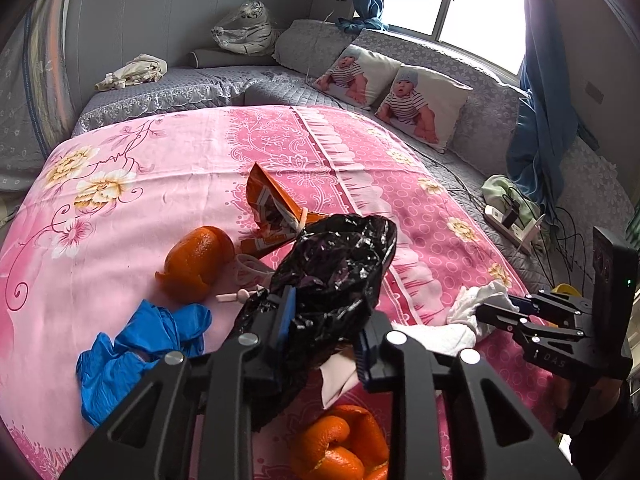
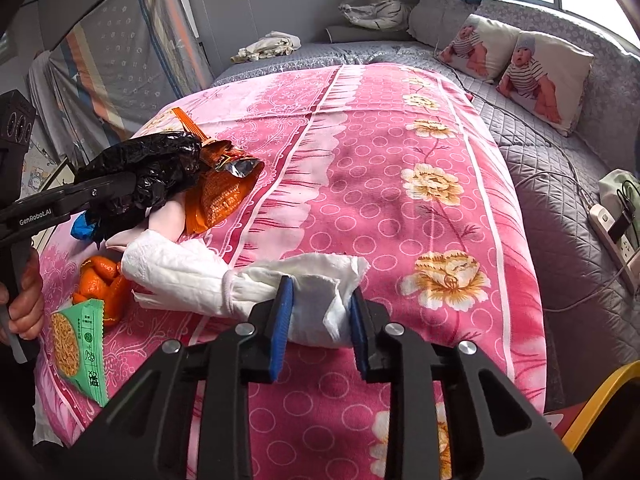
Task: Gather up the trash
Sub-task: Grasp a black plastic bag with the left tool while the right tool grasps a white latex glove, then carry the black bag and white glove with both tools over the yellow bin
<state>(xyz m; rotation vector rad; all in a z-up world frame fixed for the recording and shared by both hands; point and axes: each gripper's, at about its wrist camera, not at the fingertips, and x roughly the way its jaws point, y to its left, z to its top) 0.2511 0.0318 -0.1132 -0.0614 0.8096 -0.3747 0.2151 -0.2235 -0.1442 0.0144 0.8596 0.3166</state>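
1. A black plastic bag (image 1: 336, 268) is held by the left gripper (image 1: 326, 328), its jaws closed on the crumpled plastic. The bag is lifted above the pink bedspread (image 1: 168, 168), most likely so that it can serve as the trash receptacle and be brought to each item.
2. A white tissue (image 2: 316, 300) is pinched between the jaws of the right gripper (image 2: 320, 320); the jaws are narrowed onto the wad, and the blue pads (image 2: 280, 320) are pressed into it on both sides.
3. The tissue's long axis is seen running from the right gripper toward the left, roughly level, with its far end near the bag's underside. This heading suggests that the tissue is being offered to the bag.
4. The bag's long axis is directed away from the left gripper, up and forward. Whether its mouth faces the tissue cannot be told.
5. Trash still lying on the bedspread is grouped round the bag: an orange snack wrapper (image 1: 272, 208) just behind it, orange peel (image 1: 196, 264) to its left, a blue glove (image 1: 132, 356) near the peel, more peel (image 1: 340, 444) below the gripper, and a green packet (image 2: 80, 348) beside that peel.
6. The task is judged to be at an early stage, since most items remain uncollected.
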